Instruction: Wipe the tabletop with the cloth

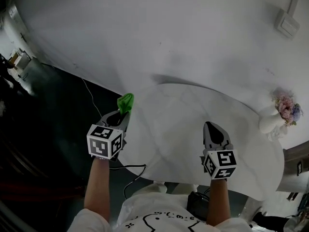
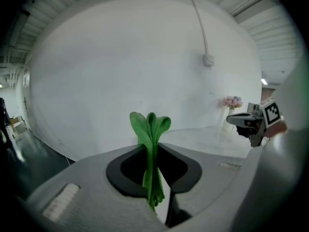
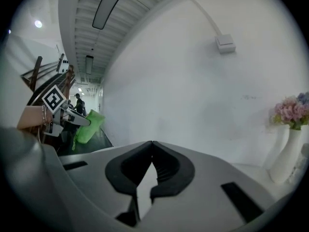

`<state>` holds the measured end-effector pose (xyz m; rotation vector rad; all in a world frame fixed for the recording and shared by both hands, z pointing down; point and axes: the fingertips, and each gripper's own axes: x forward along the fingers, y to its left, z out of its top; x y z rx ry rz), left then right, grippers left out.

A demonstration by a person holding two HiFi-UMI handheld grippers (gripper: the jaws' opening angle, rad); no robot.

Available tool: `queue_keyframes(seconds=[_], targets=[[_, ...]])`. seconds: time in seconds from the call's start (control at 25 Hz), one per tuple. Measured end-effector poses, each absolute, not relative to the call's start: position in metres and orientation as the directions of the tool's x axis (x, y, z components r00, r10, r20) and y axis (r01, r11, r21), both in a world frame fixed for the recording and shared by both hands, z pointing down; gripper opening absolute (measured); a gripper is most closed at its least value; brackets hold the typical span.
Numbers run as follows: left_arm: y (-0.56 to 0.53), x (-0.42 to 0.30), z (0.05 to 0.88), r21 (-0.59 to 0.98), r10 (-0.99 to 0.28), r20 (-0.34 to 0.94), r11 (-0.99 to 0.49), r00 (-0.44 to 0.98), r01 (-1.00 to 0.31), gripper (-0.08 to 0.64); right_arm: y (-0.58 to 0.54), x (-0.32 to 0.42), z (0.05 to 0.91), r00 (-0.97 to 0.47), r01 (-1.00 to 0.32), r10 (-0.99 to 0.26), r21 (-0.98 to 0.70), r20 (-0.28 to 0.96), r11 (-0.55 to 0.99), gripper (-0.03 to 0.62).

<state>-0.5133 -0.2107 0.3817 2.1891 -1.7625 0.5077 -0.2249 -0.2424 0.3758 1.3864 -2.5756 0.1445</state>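
- At the table's left edge, the left gripper (image 1: 122, 115) is clamped on the green cloth (image 1: 126, 102). The bunched folds stand out past the jaw tips, along the gripper's own axis.
- The cloth appears clear of the tabletop (image 1: 178, 124), and the bare surface lies to its right and ahead.
- The right gripper (image 1: 211, 127) has its jaws pressed together on nothing, over the table's near right part.
- Judgement: the left gripper serves the wipe. It must lower the cloth and sweep rightward.

Bright green cloth (image 1: 126, 101) in the grey, black-padded left tool (image 1: 126, 112); both tools carry black-and-white square patterns; white, faintly veined desk (image 1: 178, 144); beyond the right tool (image 1: 208, 125), white vase (image 1: 268, 123), pink and lilac flowers (image 1: 287, 108)
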Motion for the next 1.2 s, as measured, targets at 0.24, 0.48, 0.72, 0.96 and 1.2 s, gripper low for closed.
queue_keyframes(seconds=[0.24,0.48,0.72,0.96,1.2], targets=[[-0.206,-0.533,0.396,-0.004,-0.863,0.487,-0.158,0.136,-0.987,0.057,-0.241,-0.244,0.383,-0.571,-0.807,-0.783,0.011,0.246,0.591,0.002],[-0.215,-0.542,0.436,0.007,-0.818,0.566,-0.121,0.104,-0.993,0.057,-0.24,-0.249,0.392,-0.572,-0.803,-0.775,0.013,0.268,0.596,0.002],[-0.234,-0.548,0.477,0.013,-0.758,0.647,-0.091,0.078,-0.996,0.057,-0.244,-0.262,0.401,-0.577,-0.797,-0.767,0.011,0.281,0.604,0.002],[-0.253,-0.555,0.512,0.031,-0.694,0.717,-0.068,0.07,-0.997,0.057,-0.243,-0.278,0.411,-0.582,-0.782,-0.751,0.035,0.312,0.622,0.002],[-0.27,-0.568,0.542,0.05,-0.629,0.775,-0.023,0.053,-0.998,0.057,-0.253,-0.279,0.422,-0.556,-0.798,-0.757,0.035,0.343,0.602,0.002]])
